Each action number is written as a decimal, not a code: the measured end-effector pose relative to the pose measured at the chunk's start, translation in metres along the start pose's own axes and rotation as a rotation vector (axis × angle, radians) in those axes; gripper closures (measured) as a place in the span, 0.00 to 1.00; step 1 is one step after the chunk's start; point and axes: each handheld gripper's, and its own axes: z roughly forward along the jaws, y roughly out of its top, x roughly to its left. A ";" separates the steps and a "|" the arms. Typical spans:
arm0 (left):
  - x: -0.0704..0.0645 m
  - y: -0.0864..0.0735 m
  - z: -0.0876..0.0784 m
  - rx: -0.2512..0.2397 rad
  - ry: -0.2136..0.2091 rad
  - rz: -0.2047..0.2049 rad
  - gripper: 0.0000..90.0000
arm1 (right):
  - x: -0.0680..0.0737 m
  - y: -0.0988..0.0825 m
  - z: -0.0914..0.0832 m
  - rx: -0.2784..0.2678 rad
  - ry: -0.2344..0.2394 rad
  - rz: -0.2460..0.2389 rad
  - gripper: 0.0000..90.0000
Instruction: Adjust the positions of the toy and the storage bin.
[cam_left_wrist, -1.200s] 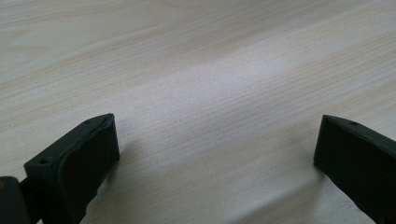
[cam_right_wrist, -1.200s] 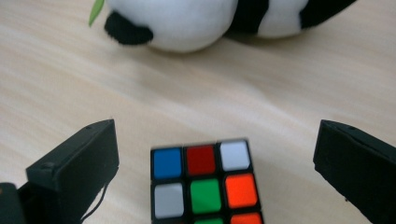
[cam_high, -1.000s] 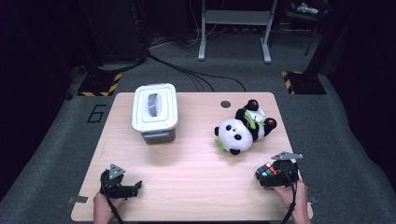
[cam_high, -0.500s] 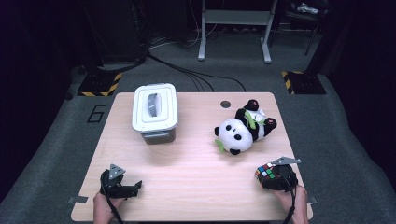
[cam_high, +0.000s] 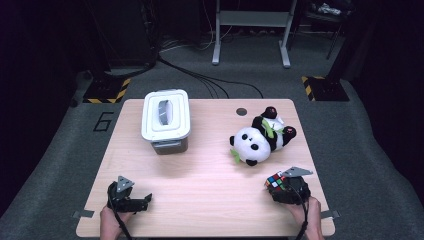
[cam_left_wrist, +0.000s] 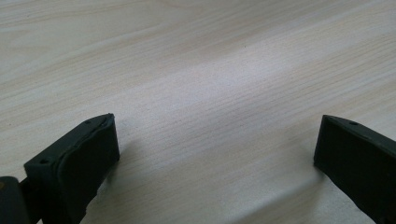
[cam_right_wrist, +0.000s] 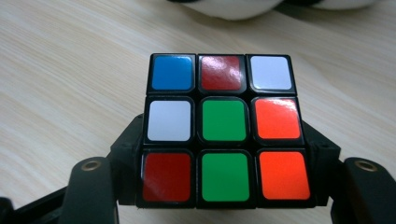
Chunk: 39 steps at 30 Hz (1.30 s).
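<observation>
**What your table carries**

You work at a pale wooden table (cam_high: 200, 170). Well ahead of your left gripper (cam_high: 131, 199) stands a white lidded box (cam_high: 165, 120), squarely on the wood. Just ahead of your right gripper (cam_high: 281, 186) lies a panda plush (cam_high: 260, 140) on its side. Beyond the panda, near the far edge, sits a small dark round spot (cam_high: 242, 111), perhaps a cable hole. Your left gripper itself rests low on the bare wood by the near edge.
</observation>
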 end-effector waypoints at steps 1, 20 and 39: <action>0.000 0.000 0.000 0.000 0.000 0.000 0.00 | 0.003 0.003 0.001 -0.003 0.005 -0.005 0.37; 0.000 0.000 0.000 0.000 0.000 0.000 0.00 | 0.060 0.053 0.014 -0.030 0.113 -0.164 0.37; 0.000 0.000 0.000 0.000 0.000 0.001 0.00 | 0.118 0.097 0.043 -0.039 0.223 -0.280 0.37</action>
